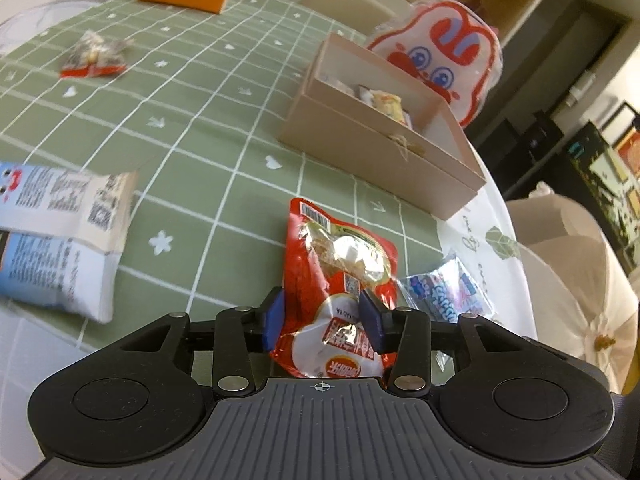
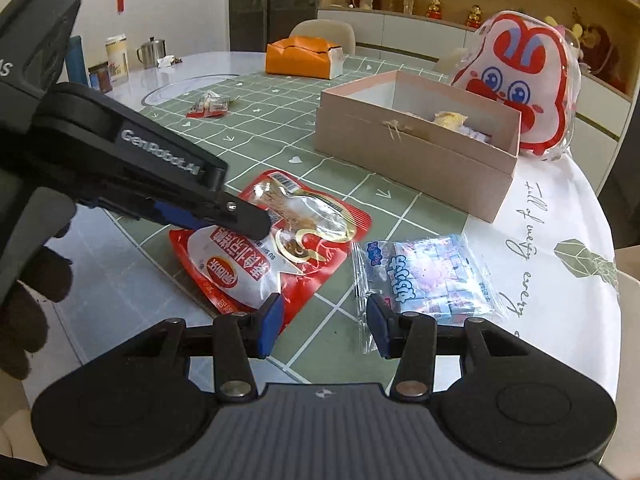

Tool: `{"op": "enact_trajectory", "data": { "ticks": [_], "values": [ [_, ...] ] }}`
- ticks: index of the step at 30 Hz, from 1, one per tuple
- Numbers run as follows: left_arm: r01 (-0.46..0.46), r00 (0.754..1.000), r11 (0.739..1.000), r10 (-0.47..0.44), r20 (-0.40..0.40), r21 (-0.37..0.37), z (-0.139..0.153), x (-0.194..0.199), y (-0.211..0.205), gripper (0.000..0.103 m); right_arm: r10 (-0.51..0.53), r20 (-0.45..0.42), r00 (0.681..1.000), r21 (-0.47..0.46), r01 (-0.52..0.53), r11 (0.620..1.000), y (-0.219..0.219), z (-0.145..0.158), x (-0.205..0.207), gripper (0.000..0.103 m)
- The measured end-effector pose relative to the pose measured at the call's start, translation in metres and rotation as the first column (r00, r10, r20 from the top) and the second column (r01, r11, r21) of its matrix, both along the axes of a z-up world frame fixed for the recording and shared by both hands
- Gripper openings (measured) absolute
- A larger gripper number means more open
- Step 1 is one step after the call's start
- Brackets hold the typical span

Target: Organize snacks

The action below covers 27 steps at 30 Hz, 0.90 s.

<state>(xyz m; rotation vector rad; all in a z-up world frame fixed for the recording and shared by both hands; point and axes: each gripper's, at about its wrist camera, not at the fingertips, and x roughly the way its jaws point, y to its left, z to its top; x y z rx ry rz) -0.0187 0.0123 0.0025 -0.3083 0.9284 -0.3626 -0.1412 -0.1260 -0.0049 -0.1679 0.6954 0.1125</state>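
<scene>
Red snack pouch between left fingers

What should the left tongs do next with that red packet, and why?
Probably close on the red packet and lift it toward the box. The left tongs sit astride its near end as it lies on the cloth, the pads seemingly not pinching yet. The box is open and already holds a few snacks.

We read "GenRobot.AI" on the left gripper, "Peppa Pig" on the blue candy pack, and "full of every" on the white tablecloth.
</scene>
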Motion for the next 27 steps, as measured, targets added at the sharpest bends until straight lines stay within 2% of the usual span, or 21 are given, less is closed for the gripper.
{"op": "enact_trajectory", "data": {
  "ticks": [4, 7, 10, 13, 15, 19, 22, 27],
  "values": [
    [0.026, 0.998, 0.999, -0.023, -0.059, 0.040, 0.009, 0.004, -0.008, 0.045, 0.007, 0.007, 1.000, 0.016, -0.007, 1.000, -0.003, -0.002, 0.000, 0.046],
    [0.055, 0.998, 0.997, -0.053, -0.041, 0.048, 0.020, -0.004, -0.013, 0.045, 0.007, 0.007, 1.000, 0.028, -0.007, 1.000, -0.007, 0.001, -0.002, 0.046],
    [0.084, 0.996, 0.996, -0.083, -0.041, 0.019, 0.031, -0.013, -0.015, 0.042, -0.002, 0.006, 1.000, 0.041, 0.001, 0.999, -0.011, 0.003, -0.005, 0.046],
    [0.135, 0.990, 0.991, -0.136, -0.043, -0.025, 0.038, -0.020, -0.018, 0.034, -0.005, 0.009, 1.000, 0.074, 0.004, 0.997, -0.019, 0.004, -0.009, 0.046],
    [0.177, 0.982, 0.983, -0.180, -0.061, -0.049, 0.034, -0.017, -0.024, 0.034, -0.002, 0.012, 1.000, 0.090, 0.001, 0.996, -0.023, 0.003, -0.012, 0.046],
    [0.145, 0.987, 0.989, -0.147, -0.072, -0.029, 0.019, -0.002, -0.032, 0.040, 0.006, 0.023, 1.000, 0.084, -0.007, 0.996, -0.025, 0.001, -0.016, 0.046],
    [0.129, 0.989, 0.991, -0.130, -0.072, -0.023, 0.011, 0.008, -0.037, 0.041, 0.009, 0.025, 1.000, 0.078, -0.011, 0.997, -0.025, 0.000, -0.017, 0.046],
    [0.138, 0.986, 0.990, -0.141, -0.088, -0.036, 0.003, 0.017, -0.045, 0.029, 0.011, 0.030, 0.999, 0.072, -0.013, 0.997, -0.023, -0.001, -0.019, 0.046]
  ]
}}
